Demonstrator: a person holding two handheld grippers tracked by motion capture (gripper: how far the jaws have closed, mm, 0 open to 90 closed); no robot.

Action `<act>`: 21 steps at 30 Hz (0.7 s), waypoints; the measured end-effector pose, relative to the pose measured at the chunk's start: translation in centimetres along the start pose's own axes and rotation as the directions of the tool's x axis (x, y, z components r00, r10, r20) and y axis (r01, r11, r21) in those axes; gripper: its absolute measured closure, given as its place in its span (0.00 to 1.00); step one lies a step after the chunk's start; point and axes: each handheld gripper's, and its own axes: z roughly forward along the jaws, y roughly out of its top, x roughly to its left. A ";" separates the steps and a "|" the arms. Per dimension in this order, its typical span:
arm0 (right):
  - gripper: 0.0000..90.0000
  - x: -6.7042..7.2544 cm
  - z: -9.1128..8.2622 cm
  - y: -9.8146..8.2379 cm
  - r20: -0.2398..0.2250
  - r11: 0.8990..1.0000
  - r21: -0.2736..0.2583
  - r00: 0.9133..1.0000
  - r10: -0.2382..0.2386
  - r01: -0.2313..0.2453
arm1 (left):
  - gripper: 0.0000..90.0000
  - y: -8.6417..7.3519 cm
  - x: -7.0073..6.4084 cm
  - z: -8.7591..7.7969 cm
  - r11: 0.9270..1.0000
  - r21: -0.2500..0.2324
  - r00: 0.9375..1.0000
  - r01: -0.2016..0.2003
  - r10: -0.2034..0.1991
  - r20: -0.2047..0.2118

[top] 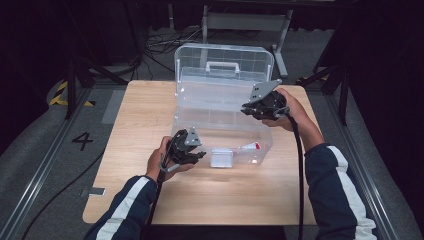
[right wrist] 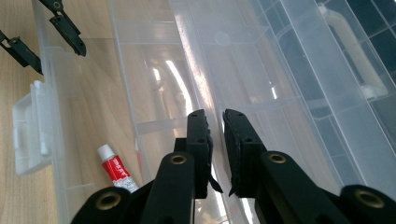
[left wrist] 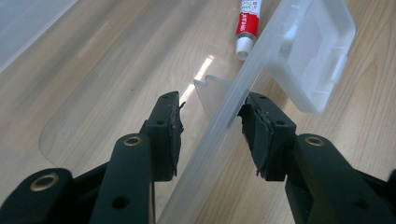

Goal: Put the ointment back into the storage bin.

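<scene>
**Clear box steadied at two walls**

A clear plastic box (top: 220, 117) with its lid raised was seen standing on the tabletop (top: 135, 130), toward the far edge and a little right of the middle. The left tongs (left wrist: 210, 128) were set astride the box's near wall beside the latch (left wrist: 310, 56); the jaws stood part open, one pad at the wall's outer face and the other clear of the inner face, so no firm clench could be read. The right tongs (right wrist: 215, 149) were nearly closed at the far right of the box, by the hinge edge; whether plastic was pinched between them could not be told. A red-and-white tube (right wrist: 114, 169) lay inside the box near the front wall.
</scene>
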 end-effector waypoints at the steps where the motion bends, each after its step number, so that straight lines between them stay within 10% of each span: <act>1: 0.90 0.1 0.0 0.0 0.004 1.000 -0.002 1.000 -0.001 0.001 | 0.63 0.0 0.0 0.0 1.000 -0.001 1.000 0.000 0.000 -0.002; 21: 0.86 1.8 -0.2 -1.1 0.045 0.998 -0.053 0.998 0.040 -0.038 | 0.59 -0.1 -0.4 0.1 0.999 -0.038 0.999 0.035 -0.036 -0.013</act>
